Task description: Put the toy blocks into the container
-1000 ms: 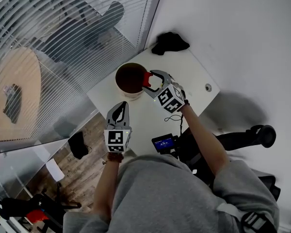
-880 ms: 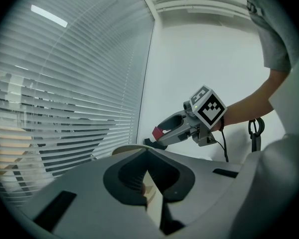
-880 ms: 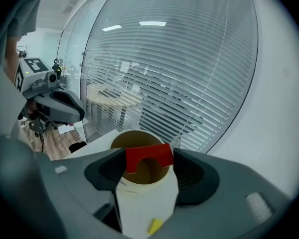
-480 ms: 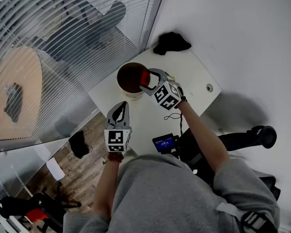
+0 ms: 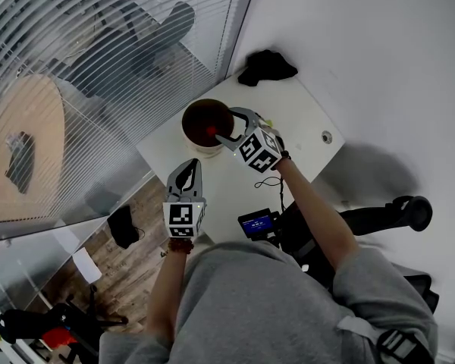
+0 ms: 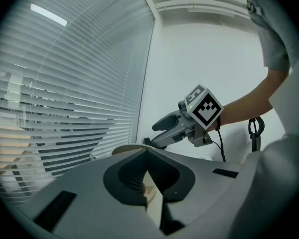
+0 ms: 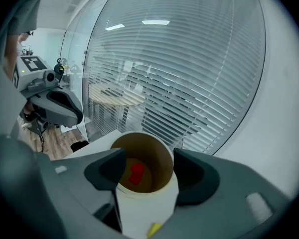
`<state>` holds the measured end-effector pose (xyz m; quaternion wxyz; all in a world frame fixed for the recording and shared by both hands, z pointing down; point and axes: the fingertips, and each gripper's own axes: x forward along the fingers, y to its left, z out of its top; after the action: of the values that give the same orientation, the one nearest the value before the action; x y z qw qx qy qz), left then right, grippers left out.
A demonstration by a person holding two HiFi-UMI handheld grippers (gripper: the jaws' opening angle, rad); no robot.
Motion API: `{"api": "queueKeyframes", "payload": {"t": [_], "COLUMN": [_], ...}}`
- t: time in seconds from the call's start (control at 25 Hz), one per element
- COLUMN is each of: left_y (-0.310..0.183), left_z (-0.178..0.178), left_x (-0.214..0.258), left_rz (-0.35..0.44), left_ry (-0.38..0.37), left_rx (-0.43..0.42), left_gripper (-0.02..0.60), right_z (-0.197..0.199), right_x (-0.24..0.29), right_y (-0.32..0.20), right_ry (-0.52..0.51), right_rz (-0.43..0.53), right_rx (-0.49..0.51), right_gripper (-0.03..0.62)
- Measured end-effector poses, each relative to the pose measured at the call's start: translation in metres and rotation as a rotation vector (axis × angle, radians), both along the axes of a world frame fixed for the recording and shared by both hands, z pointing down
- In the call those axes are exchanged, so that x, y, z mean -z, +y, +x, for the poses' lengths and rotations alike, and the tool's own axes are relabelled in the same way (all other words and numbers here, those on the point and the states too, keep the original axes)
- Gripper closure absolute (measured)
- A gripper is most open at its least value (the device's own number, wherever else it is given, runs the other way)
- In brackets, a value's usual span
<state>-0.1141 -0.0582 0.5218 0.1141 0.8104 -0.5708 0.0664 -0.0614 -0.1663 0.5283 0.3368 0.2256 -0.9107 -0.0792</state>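
The container is a white tub with a brown inside, standing near the white table's left edge. A red toy block lies on its bottom, also seen as the red block inside the container in the right gripper view. My right gripper hovers over the tub's right rim, open and empty. A yellow block peeks out just below the tub. My left gripper hangs shut at the table's near edge, holding nothing. From the left gripper view, the right gripper shows over the tub's rim.
A black cloth lies at the table's far end. A cable hole sits at the right of the table. A small device with a blue screen is near the front edge. Glass with blinds borders the left.
The red block was between my right gripper's jaws over the tub's rim; now it lies inside the tub and the jaws are empty. The left gripper has not moved.
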Motion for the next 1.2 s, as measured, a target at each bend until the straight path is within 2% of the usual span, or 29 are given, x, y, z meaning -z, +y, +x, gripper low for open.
{"api": "queueKeyframes", "payload": {"t": [0.24, 0.44, 0.72, 1.2], "left_y": [-0.001, 0.002, 0.005, -0.002], "left_z": [0.004, 0.009, 0.018, 0.043], "left_x": [-0.002, -0.006, -0.01, -0.014], "left_rz": [0.001, -0.016, -0.026, -0.041], "left_ry": [-0.001, 0.0, -0.017, -0.02], "left_rx": [-0.012, -0.019, -0.04, -0.101], "left_gripper": [0.574, 0.574, 0.574, 0.574], "right_z": [0.016, 0.044, 0.088, 0.128], "right_x": [0.007, 0.001, -0.016, -0.046], "right_y": [-0.003, -0.004, -0.002, 0.001], "right_ry": [-0.018, -0.024, 0.002, 0.064], "right_rz": [0.019, 0.009, -0.022, -0.062], "right_rx": [-0.036, -0.091, -0.16, -0.216], "right_gripper": [0.287, 0.287, 0.287, 0.287]}}
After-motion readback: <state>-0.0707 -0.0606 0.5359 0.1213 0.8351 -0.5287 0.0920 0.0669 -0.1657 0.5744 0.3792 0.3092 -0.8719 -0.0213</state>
